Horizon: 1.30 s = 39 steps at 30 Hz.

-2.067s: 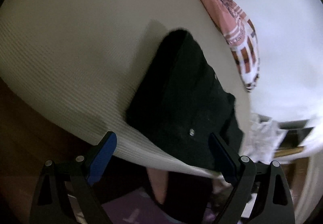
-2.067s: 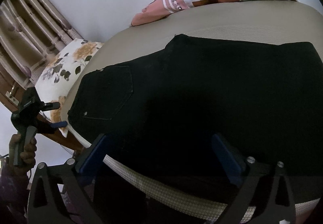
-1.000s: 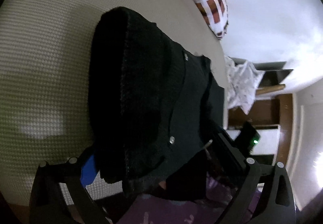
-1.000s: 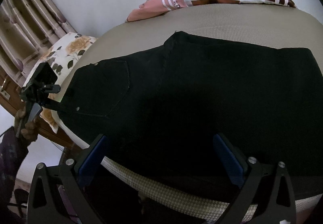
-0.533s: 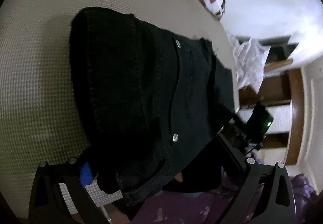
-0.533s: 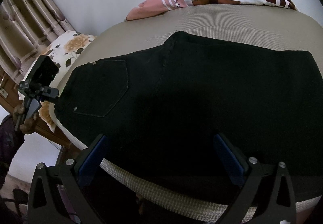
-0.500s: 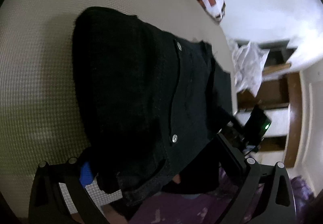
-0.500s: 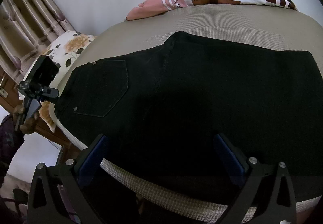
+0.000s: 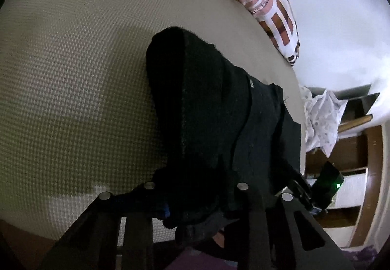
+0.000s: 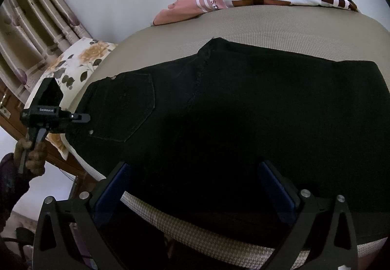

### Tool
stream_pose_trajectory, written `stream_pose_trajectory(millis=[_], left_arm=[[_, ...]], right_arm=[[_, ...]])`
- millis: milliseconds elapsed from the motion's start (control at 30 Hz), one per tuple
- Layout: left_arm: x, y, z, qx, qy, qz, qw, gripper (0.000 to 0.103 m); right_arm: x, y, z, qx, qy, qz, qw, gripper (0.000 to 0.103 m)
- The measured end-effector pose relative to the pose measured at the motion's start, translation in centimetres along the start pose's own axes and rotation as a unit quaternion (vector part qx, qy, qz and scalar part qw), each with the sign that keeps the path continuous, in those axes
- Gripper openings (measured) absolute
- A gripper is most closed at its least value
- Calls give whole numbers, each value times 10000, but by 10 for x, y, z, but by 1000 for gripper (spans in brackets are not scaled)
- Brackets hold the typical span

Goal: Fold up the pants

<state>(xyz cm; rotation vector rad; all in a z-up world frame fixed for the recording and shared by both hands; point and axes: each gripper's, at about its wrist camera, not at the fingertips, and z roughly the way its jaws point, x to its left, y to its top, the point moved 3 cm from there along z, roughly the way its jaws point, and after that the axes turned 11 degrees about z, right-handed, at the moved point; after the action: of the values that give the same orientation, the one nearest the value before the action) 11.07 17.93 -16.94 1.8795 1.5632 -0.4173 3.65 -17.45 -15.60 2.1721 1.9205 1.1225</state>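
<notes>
Underneath, beige textured bedspread (image 9: 73,75)

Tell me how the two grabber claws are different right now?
The left gripper has just closed its jaws and pinches the waistband end of the black pants; the right gripper has its blue pads spread wide with nothing pinched. The left gripper bunches the cloth up, while the right gripper only hovers over the pants lying flat on the bed. Both are black, two-fingered, and aimed down at the same pants.
</notes>
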Motion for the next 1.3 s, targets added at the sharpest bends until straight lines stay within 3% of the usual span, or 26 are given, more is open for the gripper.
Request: stream_pose_trajectory(millis=[300,633,833,1167,1300], left_arm=[[-26,-2,-13,-366,164,309,9987,23],[-85,-3,-42,-959,-391,461,9936,22],[-146,1,-29,-883,-651,845,9904,23],[-220,12,41,-615,-1697,813,9802,23],[-239,13,81,-316,-2089,758,9745,23]], right_arm=[[0,0,2,2,-35,-21,10000,103],[-8,5,0,-59,303,239,9992,103],[-24,16,-22,-419,611,560,9957,103],[-19,25,-56,-192,2319,637,9705,103],[-14,26,-62,-19,2750,630,9594,103]])
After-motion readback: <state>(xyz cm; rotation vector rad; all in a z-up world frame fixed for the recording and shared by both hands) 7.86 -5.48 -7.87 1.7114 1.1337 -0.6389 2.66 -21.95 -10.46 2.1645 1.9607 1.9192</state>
